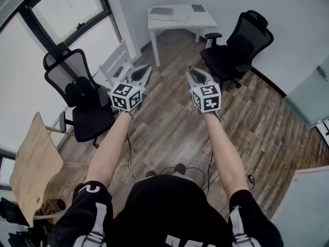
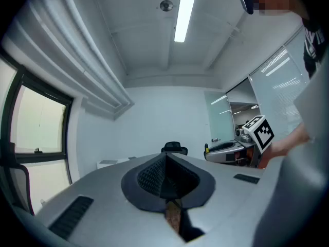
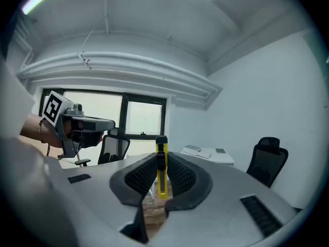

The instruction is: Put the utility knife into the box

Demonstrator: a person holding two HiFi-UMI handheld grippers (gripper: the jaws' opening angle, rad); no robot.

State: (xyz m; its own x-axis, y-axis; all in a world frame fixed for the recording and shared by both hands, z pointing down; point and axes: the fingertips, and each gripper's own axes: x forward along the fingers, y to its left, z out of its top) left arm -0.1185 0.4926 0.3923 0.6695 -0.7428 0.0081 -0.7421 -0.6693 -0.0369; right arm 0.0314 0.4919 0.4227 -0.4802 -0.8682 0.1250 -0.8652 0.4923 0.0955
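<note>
The yellow utility knife (image 3: 162,173) with a black tip stands upright between the black ribbed pads (image 3: 181,175) of my right gripper (image 3: 161,163), which is shut on it. In the head view the right gripper (image 1: 194,76) is held up over the wooden floor, and the knife's end just shows at its tip. My left gripper (image 1: 143,74) is held level with it on the left; its jaws (image 2: 165,164) are pressed together with nothing between them. No box is in any view that I can tell.
A white table (image 1: 181,19) with flat grey items stands ahead by the wall. A black office chair (image 1: 237,45) is at the right, another black chair (image 1: 82,94) and a wooden chair (image 1: 31,169) at the left. A cable (image 1: 195,173) lies on the floor.
</note>
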